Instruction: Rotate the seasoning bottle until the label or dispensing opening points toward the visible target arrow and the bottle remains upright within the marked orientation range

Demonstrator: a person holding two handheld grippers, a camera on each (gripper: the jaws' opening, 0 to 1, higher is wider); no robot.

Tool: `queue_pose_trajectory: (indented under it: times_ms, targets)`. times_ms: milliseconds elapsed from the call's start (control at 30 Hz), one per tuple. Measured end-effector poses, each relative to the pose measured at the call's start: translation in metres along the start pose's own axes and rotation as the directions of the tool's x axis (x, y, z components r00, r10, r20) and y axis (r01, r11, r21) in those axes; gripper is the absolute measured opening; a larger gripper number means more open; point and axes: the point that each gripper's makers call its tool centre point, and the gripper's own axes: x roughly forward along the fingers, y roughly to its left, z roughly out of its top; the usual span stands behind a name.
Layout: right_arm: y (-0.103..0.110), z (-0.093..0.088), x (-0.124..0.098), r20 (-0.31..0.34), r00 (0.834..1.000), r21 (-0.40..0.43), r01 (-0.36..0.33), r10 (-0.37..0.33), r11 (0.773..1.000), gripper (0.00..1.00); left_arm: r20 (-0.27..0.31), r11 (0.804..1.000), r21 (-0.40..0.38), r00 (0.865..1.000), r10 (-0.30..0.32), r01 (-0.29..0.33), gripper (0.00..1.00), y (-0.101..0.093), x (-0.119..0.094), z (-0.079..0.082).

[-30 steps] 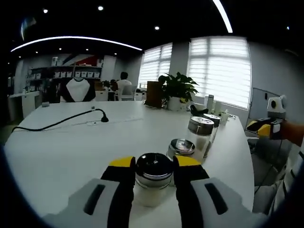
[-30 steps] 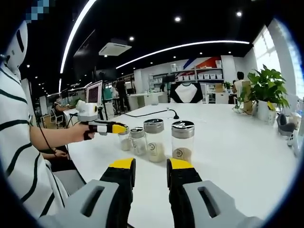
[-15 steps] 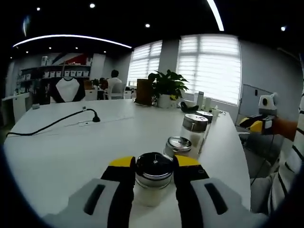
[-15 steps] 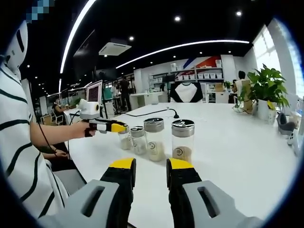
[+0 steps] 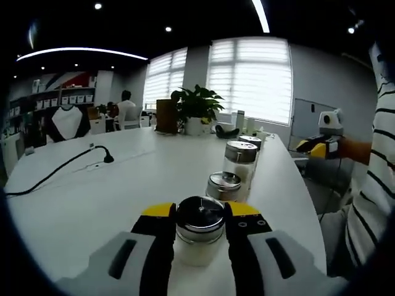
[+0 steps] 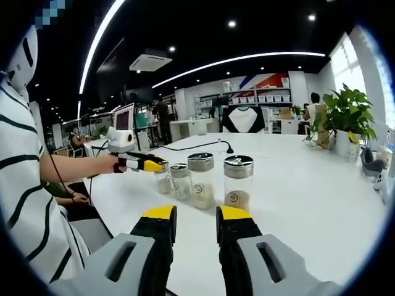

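We are pinching the small chrome-capped glass seasoning bottle (image 5: 199, 231) in the left gripper (image 5: 199, 217); twisting carelessly risks tipping it; the right gripper (image 6: 192, 216) is idling, spread.

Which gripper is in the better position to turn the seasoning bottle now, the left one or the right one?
Left. The left gripper is closed on the small bottle, while the right gripper hangs open and empty, short of the bottle row.
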Motion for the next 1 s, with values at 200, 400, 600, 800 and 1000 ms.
queue_pose_trajectory:
  times_ms: [200, 400, 600, 800, 1000]
  targets:
    - [0.000, -0.001, 0.000, -0.009, 1.000, -0.004, 0.000, 0.000, 1.000, 0.23, -0.005, 0.998, 0.010, 0.998, -0.066, 0.066, 0.33, 0.002, 0.002, 0.000]
    - [-0.003, 0.000, 0.000, -0.008, 1.000, -0.002, 0.009, -0.009, 1.000, 0.23, -0.013, 0.992, 0.012, 0.992, -0.128, 0.129, 0.33, -0.001, 0.002, -0.001]
    - [-0.003, -0.002, 0.000, -0.015, 1.000, 0.007, 0.013, -0.013, 1.000, 0.23, -0.022, 0.981, 0.033, 0.982, -0.189, 0.189, 0.33, -0.005, 0.002, 0.000]
    - [-0.004, 0.001, 0.002, 0.007, 1.000, 0.020, 0.017, -0.017, 1.000, 0.24, 0.002, 0.986, 0.017, 0.986, -0.167, 0.167, 0.34, -0.006, 0.001, -0.001]
    - [-0.005, 0.002, 0.000, 0.019, 1.000, 0.021, 0.013, -0.013, 1.000, 0.24, 0.089, 1.000, -0.021, 0.996, -0.003, 0.005, 0.41, 0.000, -0.007, 0.016]
